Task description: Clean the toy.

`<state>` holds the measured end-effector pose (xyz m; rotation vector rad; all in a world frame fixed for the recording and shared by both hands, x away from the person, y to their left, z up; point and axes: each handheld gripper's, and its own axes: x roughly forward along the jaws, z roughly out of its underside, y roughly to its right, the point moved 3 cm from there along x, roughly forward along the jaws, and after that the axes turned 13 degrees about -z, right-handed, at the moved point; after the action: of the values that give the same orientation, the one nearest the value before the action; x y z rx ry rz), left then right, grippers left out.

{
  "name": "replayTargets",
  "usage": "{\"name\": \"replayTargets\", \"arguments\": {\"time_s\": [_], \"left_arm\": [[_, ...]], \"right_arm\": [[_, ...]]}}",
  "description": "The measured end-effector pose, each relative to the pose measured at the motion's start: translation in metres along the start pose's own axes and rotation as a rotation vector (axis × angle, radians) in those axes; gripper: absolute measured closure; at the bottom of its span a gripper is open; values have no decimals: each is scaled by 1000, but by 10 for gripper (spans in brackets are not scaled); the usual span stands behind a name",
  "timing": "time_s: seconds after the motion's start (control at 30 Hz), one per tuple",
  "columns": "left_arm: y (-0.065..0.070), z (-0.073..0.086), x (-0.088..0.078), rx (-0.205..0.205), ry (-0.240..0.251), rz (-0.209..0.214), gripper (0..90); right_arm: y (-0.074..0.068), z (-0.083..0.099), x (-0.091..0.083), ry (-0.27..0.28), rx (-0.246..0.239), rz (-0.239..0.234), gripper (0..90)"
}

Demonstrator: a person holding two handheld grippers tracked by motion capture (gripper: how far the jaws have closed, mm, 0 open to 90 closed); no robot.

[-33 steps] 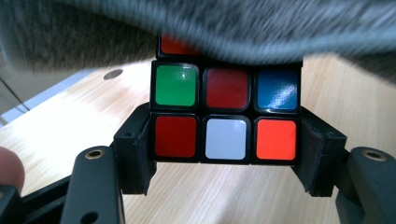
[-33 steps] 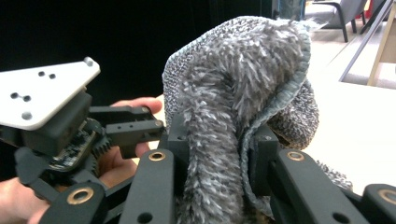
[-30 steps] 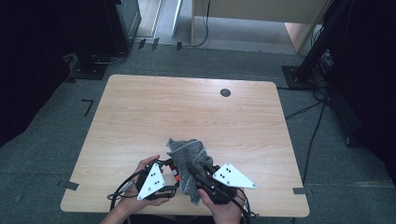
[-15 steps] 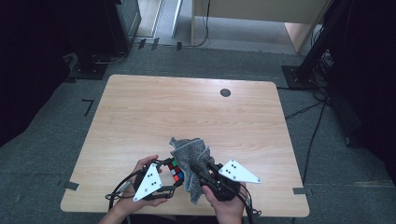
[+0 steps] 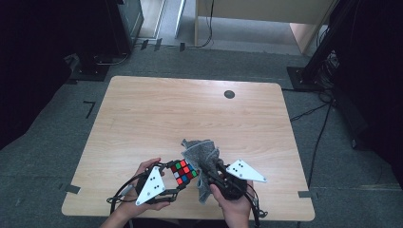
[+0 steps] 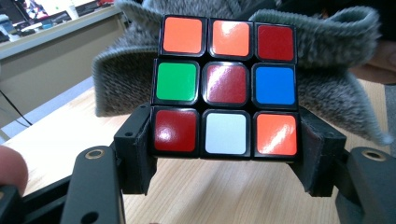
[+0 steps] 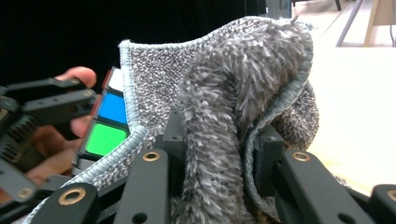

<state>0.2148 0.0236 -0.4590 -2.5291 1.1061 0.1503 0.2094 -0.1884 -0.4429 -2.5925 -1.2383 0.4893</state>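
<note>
A scrambled Rubik's cube is held just above the table's near edge, with my left gripper shut on its two sides. In the left gripper view the cube faces the camera and the black pads clamp its bottom row. A fluffy grey cloth presses against the cube's right side. My right gripper is shut on a bunched fold of it. In the right gripper view the cloth bulges up between the jaws, and the cube peeks out behind its hem.
The wooden table has a dark round cable hole near its far edge. Black equipment stands and cables sit on the grey floor beyond the table. A hand grips each gripper at the table's near edge.
My right gripper has drifted a little to the right and toward the near edge with the cloth, baring more of the cube's top face. The left gripper has kept still.
</note>
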Motion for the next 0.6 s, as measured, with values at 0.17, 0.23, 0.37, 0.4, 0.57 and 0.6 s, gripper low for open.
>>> {"name": "replayTargets", "arguments": {"time_s": [0.17, 0.23, 0.37, 0.4, 0.57, 0.6], "left_arm": [[-2, -1, -1, -8, 8, -1, 339], [-3, -2, -2, -11, 14, -2, 340], [-4, -2, -2, -11, 12, -5, 340], [-5, -1, -2, -10, 9, -6, 340], [-5, 0, -1, -8, 3, -10, 340], [-5, 0, -1, -8, 2, -10, 340]], "right_arm": [[9, 7, 2, -29, 7, 34, 658], [13, 10, 4, -42, 10, 45, 657], [17, 12, 4, -56, 9, 66, 655], [18, 11, 4, -53, 9, 66, 655], [16, 2, -5, -4, -4, 73, 655], [14, -1, -8, 12, 1, 67, 656]]}}
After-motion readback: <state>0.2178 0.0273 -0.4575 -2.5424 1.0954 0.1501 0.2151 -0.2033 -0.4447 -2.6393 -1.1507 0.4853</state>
